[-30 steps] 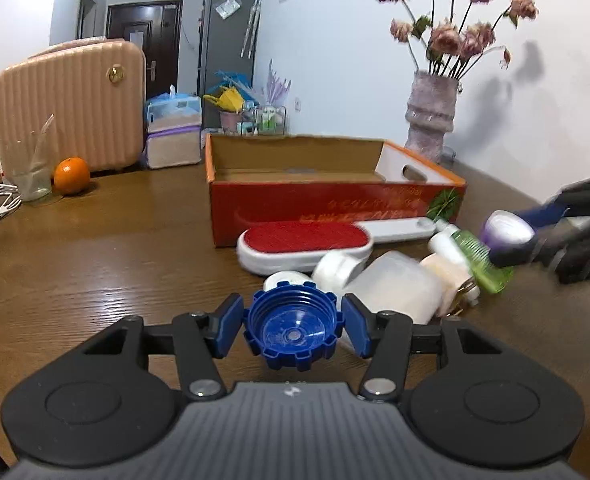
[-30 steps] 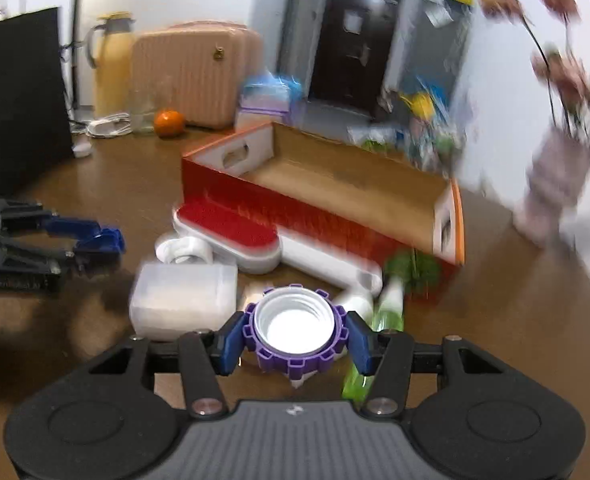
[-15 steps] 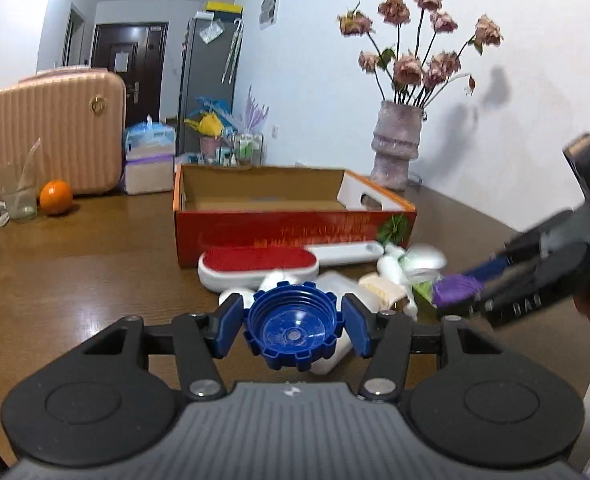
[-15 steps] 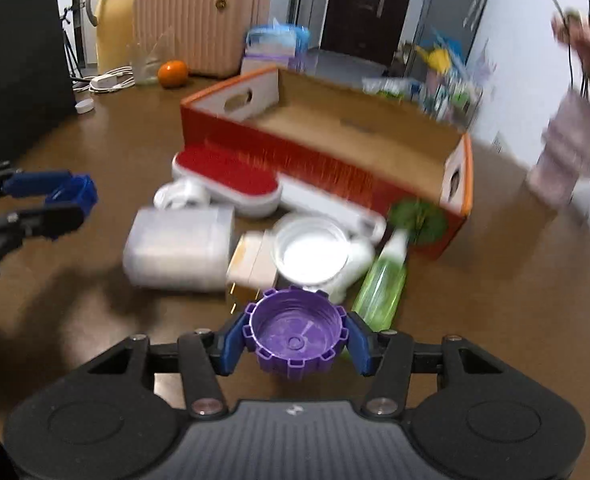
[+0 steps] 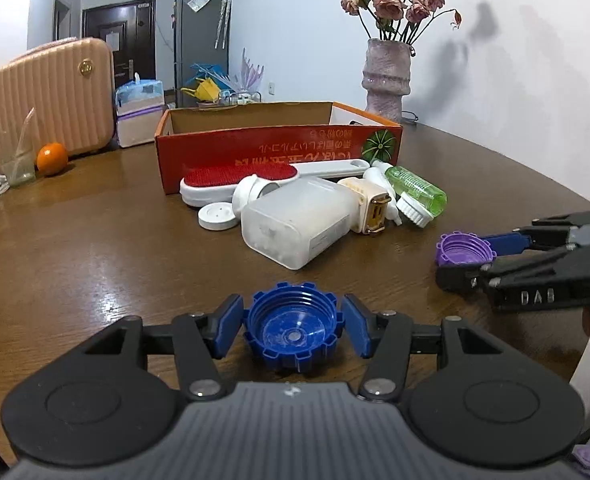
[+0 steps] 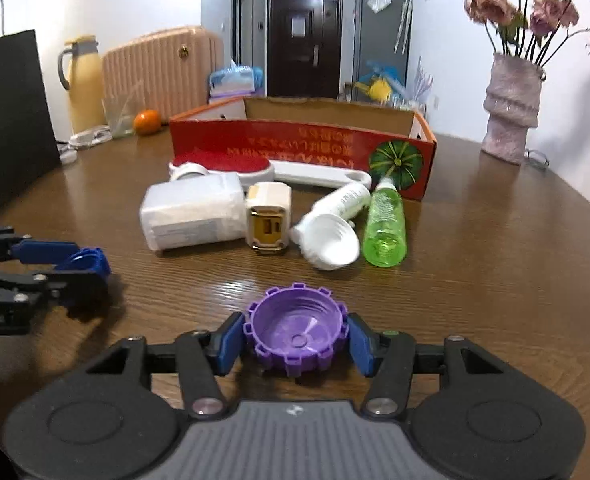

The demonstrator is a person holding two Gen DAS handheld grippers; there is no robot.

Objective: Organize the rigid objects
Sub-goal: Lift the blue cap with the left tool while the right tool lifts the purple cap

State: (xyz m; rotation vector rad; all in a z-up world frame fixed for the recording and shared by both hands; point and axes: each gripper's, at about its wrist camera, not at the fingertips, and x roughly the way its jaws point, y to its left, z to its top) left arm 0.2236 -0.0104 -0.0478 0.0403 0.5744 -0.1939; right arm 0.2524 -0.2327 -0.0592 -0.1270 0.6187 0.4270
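Blue plastic sits nearest on one side: a blue cap (image 5: 293,330), open side up, rests on the wooden desk (image 5: 95,248) between the fingers of the left gripper (image 5: 292,326). A thin gap shows on each side of it, so the pads do not press on it. On the other side, the right gripper (image 6: 295,338) frames a purple cap (image 6: 295,328), also open side up on the desk; its jaws are opening, with the pads just off the cap's toothed rim.

Beyond the two caps lies a loose cluster. A cloudy white container (image 5: 299,220) lies on its side, touching a cream plug adapter (image 5: 369,204). Beside that a white bottle (image 6: 345,200) and a green bottle (image 6: 384,224) lie flat, with a small white ribbed cup (image 6: 329,246) tipped against them. A flat white disc (image 5: 217,217) rests just left of the container. Behind them a red-faced lint brush (image 5: 239,178) with a long white handle lies along the front wall of an open red cardboard box (image 5: 279,146).

Farther back stand a pale vase (image 5: 387,76) of dried roses, an orange (image 5: 52,158) and a pink suitcase (image 5: 47,100).
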